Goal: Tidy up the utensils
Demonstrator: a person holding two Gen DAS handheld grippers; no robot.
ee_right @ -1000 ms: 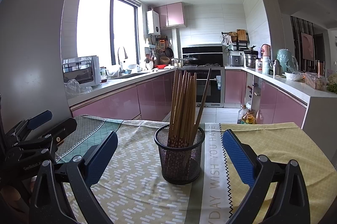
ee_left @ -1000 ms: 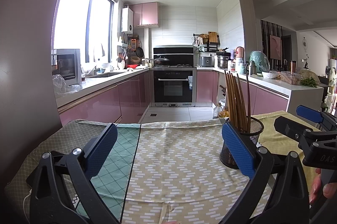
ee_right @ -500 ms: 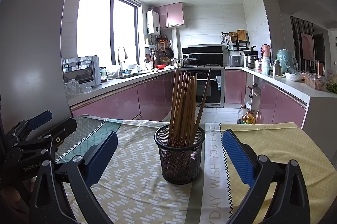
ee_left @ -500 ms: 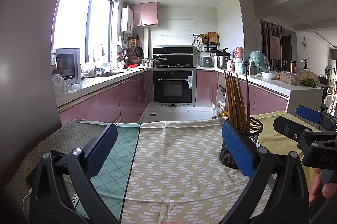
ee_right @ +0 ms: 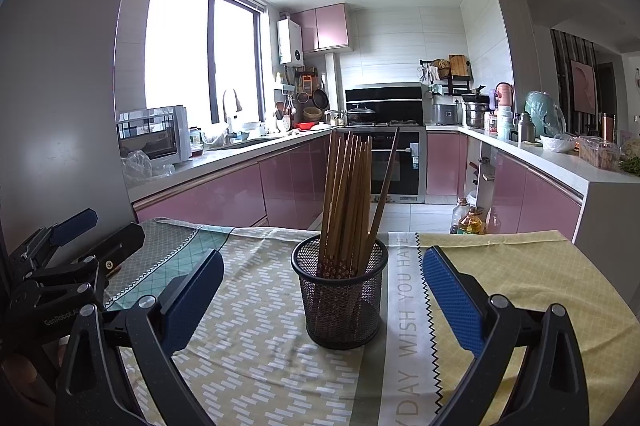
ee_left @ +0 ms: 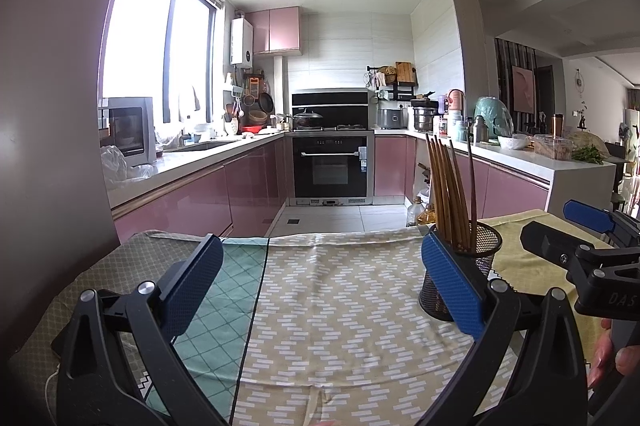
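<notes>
A black mesh cup (ee_right: 340,298) stands on the cloth-covered table (ee_right: 256,358) and holds several brown wooden chopsticks (ee_right: 348,201), upright and slightly fanned. My right gripper (ee_right: 322,290) is open and empty, its blue pads on either side of the cup and nearer to me, not touching it. My left gripper (ee_left: 320,286) is open and empty over the patterned cloth, left of the cup (ee_left: 476,266), whose left side is hidden behind my right blue finger (ee_left: 450,286). The chopsticks (ee_left: 448,189) also show in the left wrist view.
The other gripper shows at the edge of each view: the right one (ee_left: 588,250) in the left wrist view, the left one (ee_right: 60,258) in the right wrist view. Beyond the table's far edge are pink cabinets (ee_right: 224,193), an oven (ee_left: 330,165) and oil bottles (ee_right: 468,218) on the floor.
</notes>
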